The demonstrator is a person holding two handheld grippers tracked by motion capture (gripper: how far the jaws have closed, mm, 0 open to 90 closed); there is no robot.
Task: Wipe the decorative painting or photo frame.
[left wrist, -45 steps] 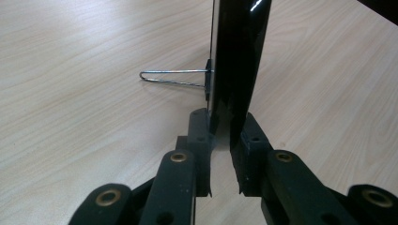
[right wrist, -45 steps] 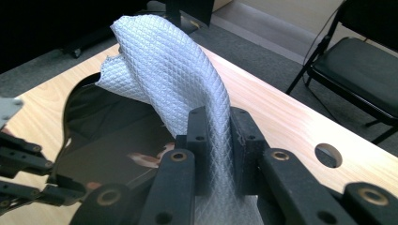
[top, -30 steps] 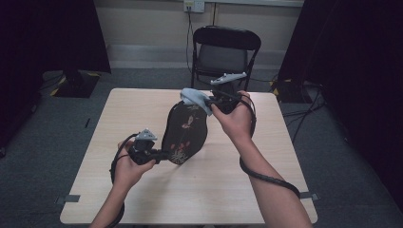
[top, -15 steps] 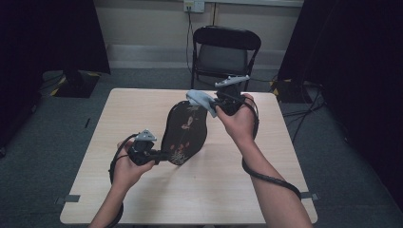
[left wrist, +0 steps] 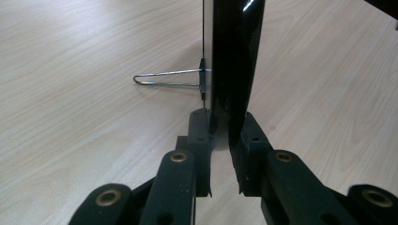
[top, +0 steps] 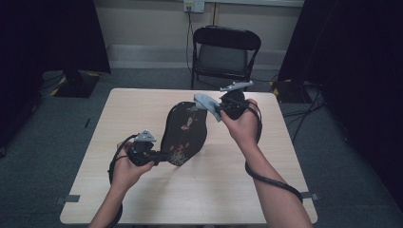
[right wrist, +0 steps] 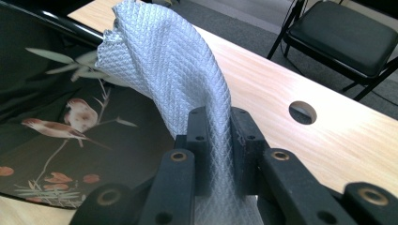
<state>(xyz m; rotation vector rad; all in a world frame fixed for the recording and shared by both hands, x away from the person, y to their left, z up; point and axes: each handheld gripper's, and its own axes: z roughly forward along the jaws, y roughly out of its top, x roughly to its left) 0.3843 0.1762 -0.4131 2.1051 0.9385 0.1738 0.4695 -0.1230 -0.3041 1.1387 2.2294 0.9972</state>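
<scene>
The left tool [top: 159, 156], nearest the person, is clamped on the lower edge of the tray [top: 184, 133], a dark lacquered piece painted with birds and blossoms. In the left gripper view the two black jaws pinch the thin edge of the tray [left wrist: 232, 61], which stands on edge above the counter [left wrist: 94, 93]. A wire loop [left wrist: 164, 78] juts from its back, level and just above the wood; it looks like a stand or hanger, though I cannot tell which.

Farther on, the right tool [top: 219, 108] is closed on a grey cloth [top: 207, 103]. In the right gripper view the cloth [right wrist: 169, 70] rises from between the jaws and folds over at its free end, near the upper rim of the tray [right wrist: 70, 136]; whether it touches the lacquer there I cannot tell. Past it lies the counter's far edge with a round hole [right wrist: 302, 112], and beyond that a black folding chair [top: 223, 54].

The step in hand looks like wiping: one hand steadies the tray upright while the other brings the cloth to its painted face. The wipe seems at or near its start at the top.

The next move calls for laying the cloth flat against the face and drawing it down with light pressure, while the left grip holds firm so the tray neither twists nor slips from the jaws.
</scene>
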